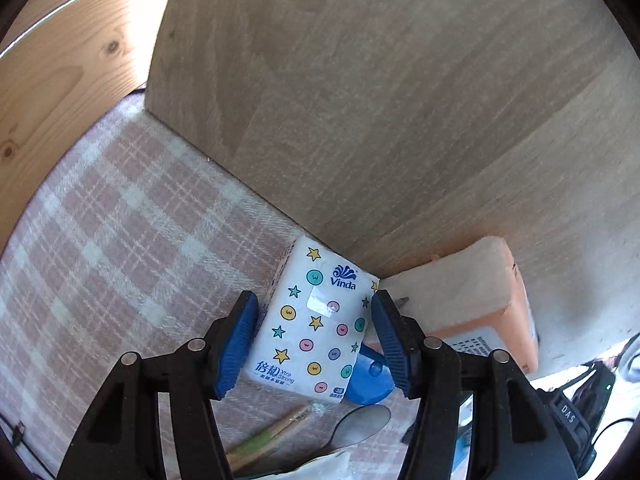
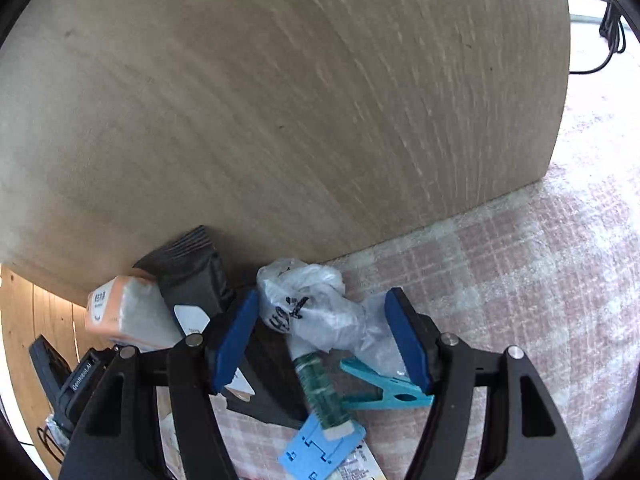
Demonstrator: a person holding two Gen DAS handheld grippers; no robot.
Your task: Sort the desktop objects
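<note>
In the left wrist view my left gripper point(image 1: 316, 336) is closed on a white Vinda tissue pack point(image 1: 316, 320) with stars and dots, its blue pads pressing both sides. The pack is against the base of a wooden board point(image 1: 380, 100), beside an orange tissue pack point(image 1: 476, 300). In the right wrist view my right gripper point(image 2: 322, 338) is open around a crumpled clear plastic bag point(image 2: 316, 308) with black print, lying on the checked cloth. A green tube point(image 2: 320, 388), a teal clip point(image 2: 384, 388) and a blue plastic piece point(image 2: 320, 448) lie just below it.
A pink checked cloth point(image 1: 120, 220) covers the desk. A blue round object point(image 1: 368, 380), a spoon point(image 1: 360, 424) and a bamboo stick point(image 1: 272, 432) lie under the left gripper. A black folded pouch point(image 2: 192, 276) and the orange pack point(image 2: 128, 316) lean at the board. Cables point(image 2: 604, 28) lie far right.
</note>
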